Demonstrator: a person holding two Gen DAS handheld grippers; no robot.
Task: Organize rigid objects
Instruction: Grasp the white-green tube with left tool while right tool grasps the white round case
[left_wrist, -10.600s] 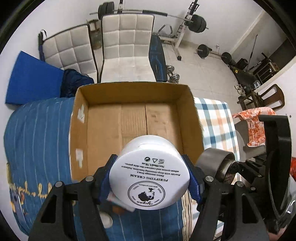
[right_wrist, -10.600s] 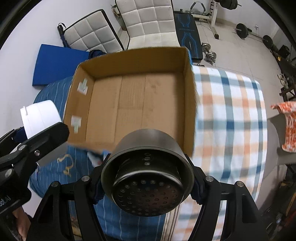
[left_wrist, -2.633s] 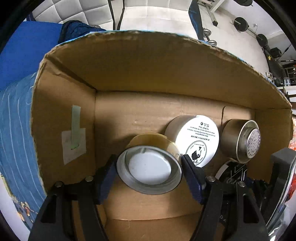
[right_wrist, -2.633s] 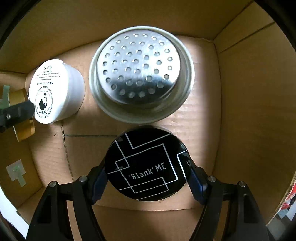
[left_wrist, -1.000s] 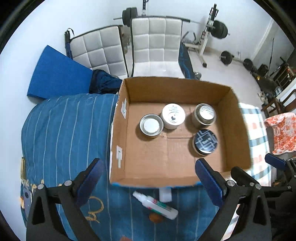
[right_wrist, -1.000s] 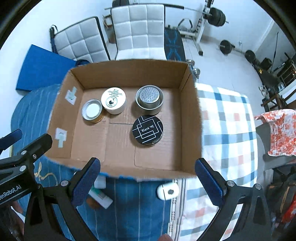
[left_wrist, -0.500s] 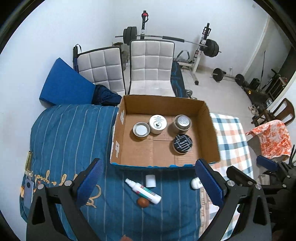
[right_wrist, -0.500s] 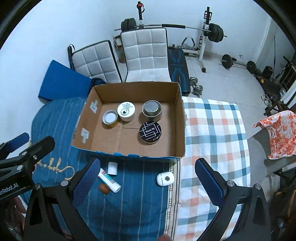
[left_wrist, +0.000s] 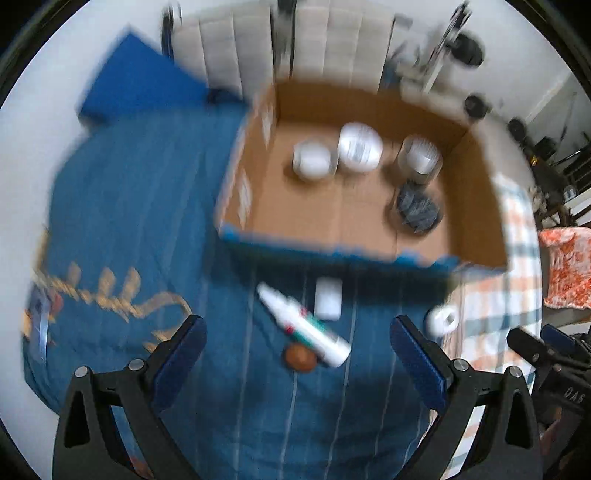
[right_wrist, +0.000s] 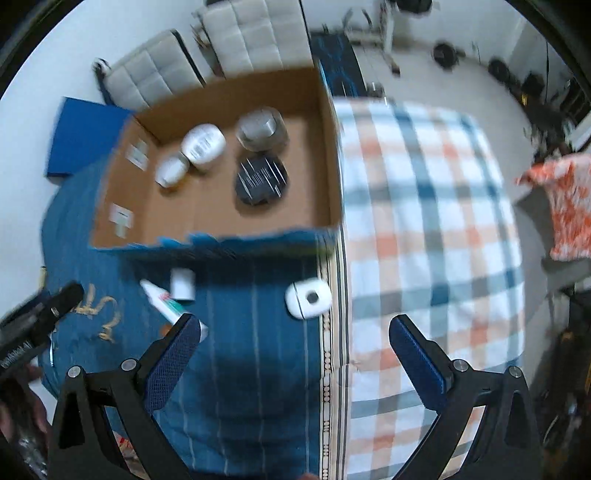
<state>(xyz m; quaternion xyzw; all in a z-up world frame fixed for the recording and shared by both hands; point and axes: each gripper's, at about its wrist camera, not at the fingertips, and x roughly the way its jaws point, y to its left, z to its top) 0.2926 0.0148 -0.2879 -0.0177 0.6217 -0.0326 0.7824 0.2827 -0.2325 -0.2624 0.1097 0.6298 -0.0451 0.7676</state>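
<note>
Two bedspreads (right_wrist: 258, 369), weight bench (right_wrist: 384, 33) behind.

- The left gripper (left_wrist: 295, 354) hangs wide open, empty, over a blue striped bedspread (left_wrist: 140, 229).
- An open brown cardboard box (left_wrist: 476, 192) holds 4 blurred round containers.
- A white tube with green-red label (left_wrist: 304, 325) lies beside a small white rectangular block (left_wrist: 328, 298).

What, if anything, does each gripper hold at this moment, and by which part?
Nothing. The left gripper and right gripper both have their jaws wide apart, with only the bedspread beneath them.
</note>
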